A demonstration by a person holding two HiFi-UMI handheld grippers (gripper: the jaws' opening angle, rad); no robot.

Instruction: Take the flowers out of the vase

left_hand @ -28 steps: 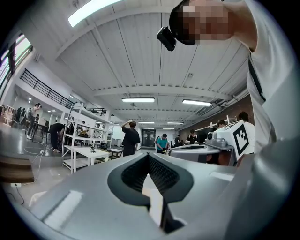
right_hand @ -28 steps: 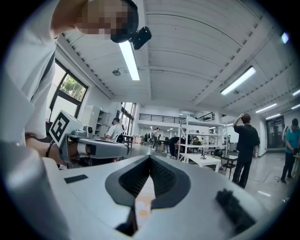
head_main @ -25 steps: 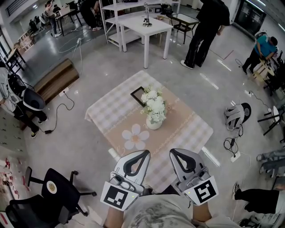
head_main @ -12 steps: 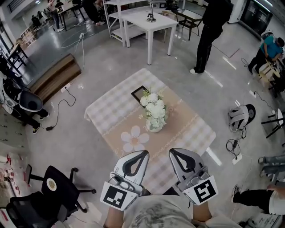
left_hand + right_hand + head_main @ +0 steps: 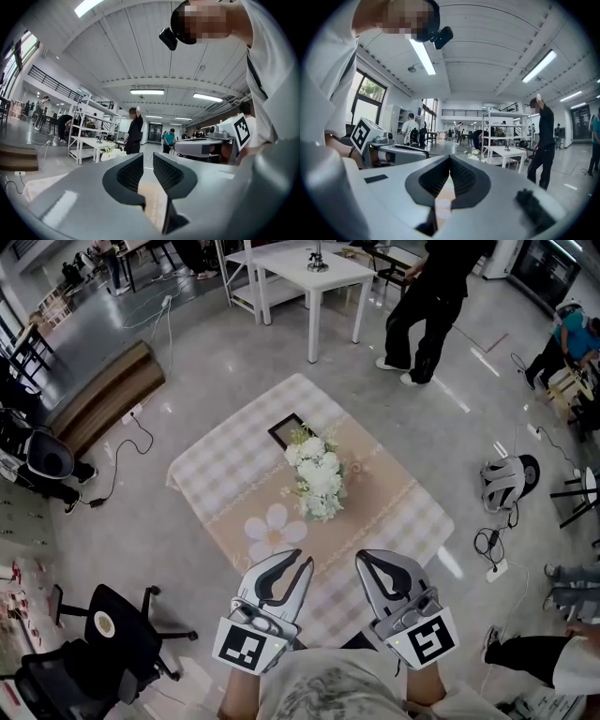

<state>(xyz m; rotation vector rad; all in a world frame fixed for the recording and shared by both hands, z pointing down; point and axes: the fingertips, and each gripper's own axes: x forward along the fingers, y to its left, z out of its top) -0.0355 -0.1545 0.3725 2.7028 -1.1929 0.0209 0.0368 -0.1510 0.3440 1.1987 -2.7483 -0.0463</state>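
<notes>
A low table [image 5: 225, 460] in a checked cloth sits on the shiny floor. The white flowers [image 5: 317, 474] stand bunched near its middle, well ahead of both tools (the vase is lost under the blooms from above). The left gripper [image 5: 305, 562] hangs over the table's near edge, its jaws just parting with nothing between them. Beside it, the right gripper [image 5: 362, 558] has its jaws pressed together, empty. A flower-shaped mat [image 5: 272, 529] lies near the bunch, a small dark picture frame [image 5: 289, 430] behind it
</notes>
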